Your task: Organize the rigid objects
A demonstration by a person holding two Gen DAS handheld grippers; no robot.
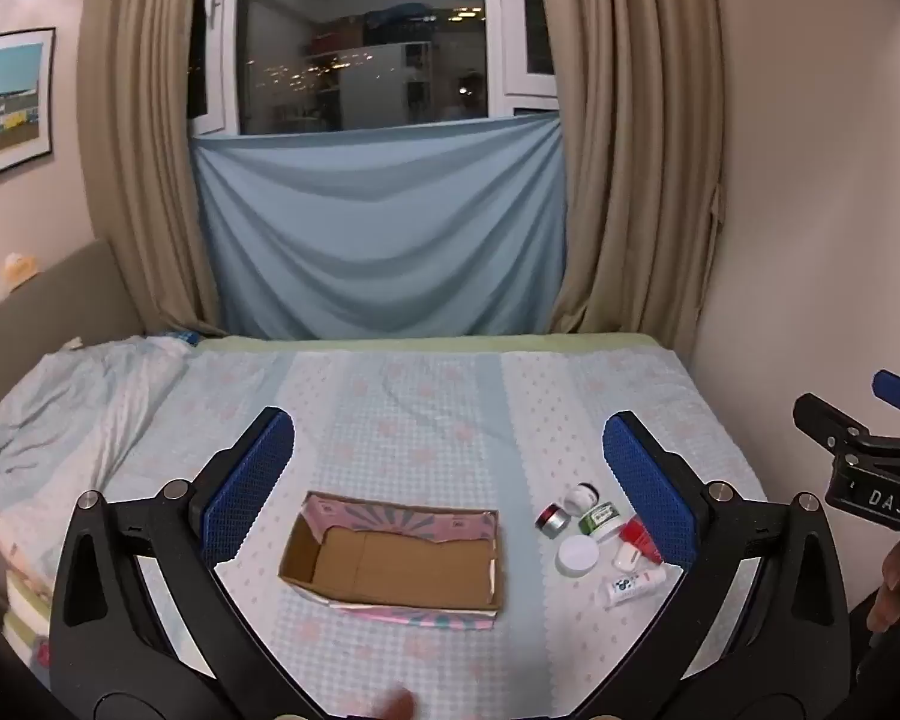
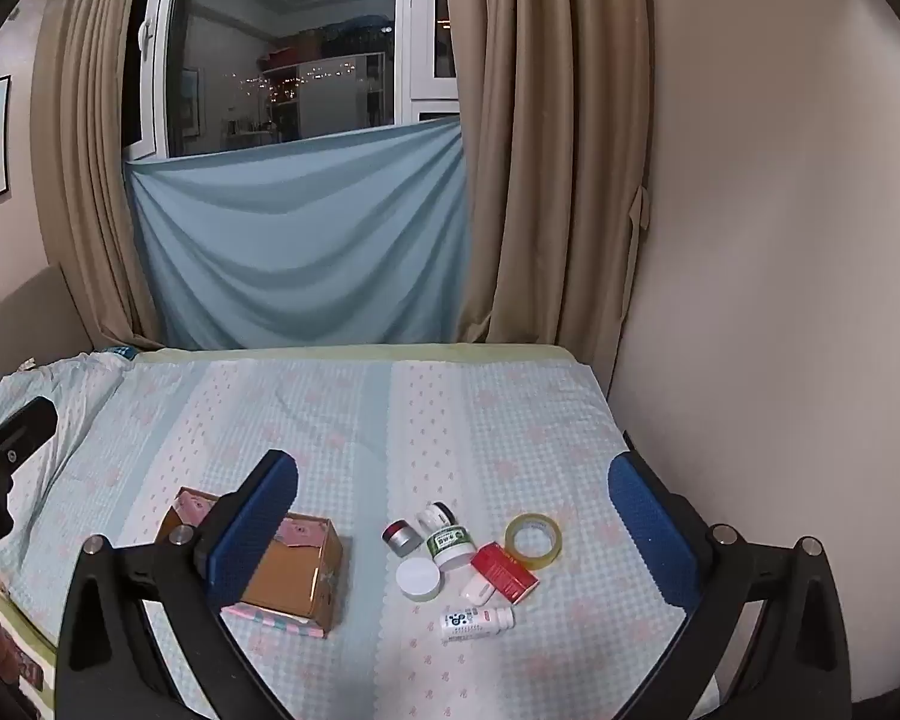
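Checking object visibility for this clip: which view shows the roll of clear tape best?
The right wrist view: the tape roll lies in full sight beside the red box. In the left wrist view the left gripper has a finger covering that spot, so the roll cannot be seen.

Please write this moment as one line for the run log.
stage: start | left gripper: open, holds nothing | right gripper: open, holds nothing | cardboard box: empty | small items: beside box, on bed

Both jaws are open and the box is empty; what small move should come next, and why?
Probably lower the right gripper toward the tape roll, the item on the cluster's right edge. The cardboard box sits empty beside the cluster, and neither gripper holds anything.
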